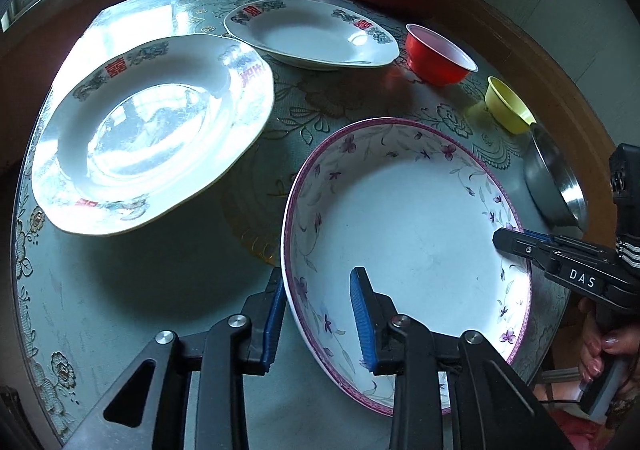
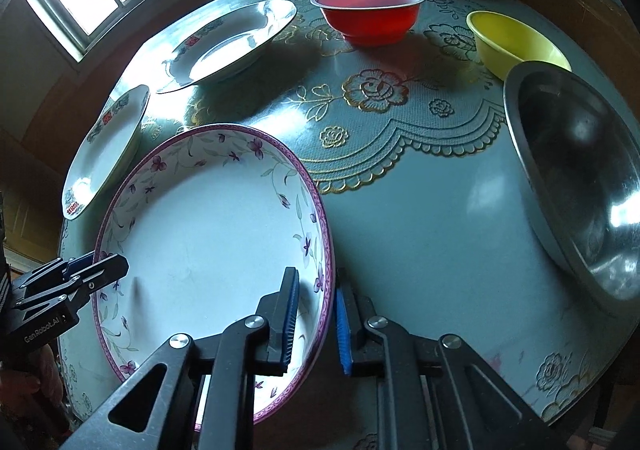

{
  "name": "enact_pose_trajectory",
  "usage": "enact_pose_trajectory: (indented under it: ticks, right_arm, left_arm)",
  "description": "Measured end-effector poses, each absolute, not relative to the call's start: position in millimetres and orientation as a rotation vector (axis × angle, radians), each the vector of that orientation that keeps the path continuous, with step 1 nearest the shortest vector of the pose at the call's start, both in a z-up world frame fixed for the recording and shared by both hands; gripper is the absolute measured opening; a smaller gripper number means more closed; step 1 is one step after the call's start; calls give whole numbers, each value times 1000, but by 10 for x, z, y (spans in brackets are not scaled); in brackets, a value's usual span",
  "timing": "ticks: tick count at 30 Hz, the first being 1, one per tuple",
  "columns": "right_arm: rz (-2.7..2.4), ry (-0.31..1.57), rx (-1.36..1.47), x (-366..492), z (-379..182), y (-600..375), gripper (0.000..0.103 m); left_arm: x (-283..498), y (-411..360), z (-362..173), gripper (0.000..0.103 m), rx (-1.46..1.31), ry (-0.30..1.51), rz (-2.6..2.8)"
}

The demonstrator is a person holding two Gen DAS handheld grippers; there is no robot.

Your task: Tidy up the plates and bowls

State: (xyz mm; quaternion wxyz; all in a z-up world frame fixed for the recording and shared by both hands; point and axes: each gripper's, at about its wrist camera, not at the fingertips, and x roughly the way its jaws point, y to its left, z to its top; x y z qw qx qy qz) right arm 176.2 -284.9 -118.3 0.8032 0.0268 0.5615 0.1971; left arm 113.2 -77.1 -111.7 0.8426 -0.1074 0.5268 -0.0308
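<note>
Floral-rimmed bowl (image 1: 408, 234) near table (image 2: 420, 217) edge, left gripper (image 1: 320, 314) and right gripper (image 2: 318, 322) each clamped across opposite rims, steel bowl (image 2: 580, 177) cut off by frame.

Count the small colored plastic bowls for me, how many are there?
2. The red bowl sits at the table's far side near the big red pot; the yellow bowl is to its right, beside the steel bowl. More could be hidden outside the views.
</note>
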Motion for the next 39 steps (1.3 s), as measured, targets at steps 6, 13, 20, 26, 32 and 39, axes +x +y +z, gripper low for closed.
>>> enact_pose_trajectory:
  ticks: [6,13,20,26,32,39]
  right_arm:
    - [464,1211,37,1808,-1179,-2848,16]
    - [443,1209,72,1812,-1200,-2754,16]
    - [392,1200,88,1749,-1176,-2725,25]
    - [325,1208,153,1658,-1164,-2744,29]
    - [269,1187,148,1584,-1080,-2793,33]
    - [224,1180,143,1561,-1001,-2786,33]
  left_arm:
    - [1105,-796,-1146,32,-211,1110,-24]
    - [1086,-754,-1149,32,-192,1109,-11]
    - [1063,-716,-1127,43,-176,1092,-73]
    - [1025,-625,-1052,64,-158,1059,-101]
    - [978,-450,-1018,64,-199,1055,-121]
    - [924,-141,-864,70,-245,1009,-95]
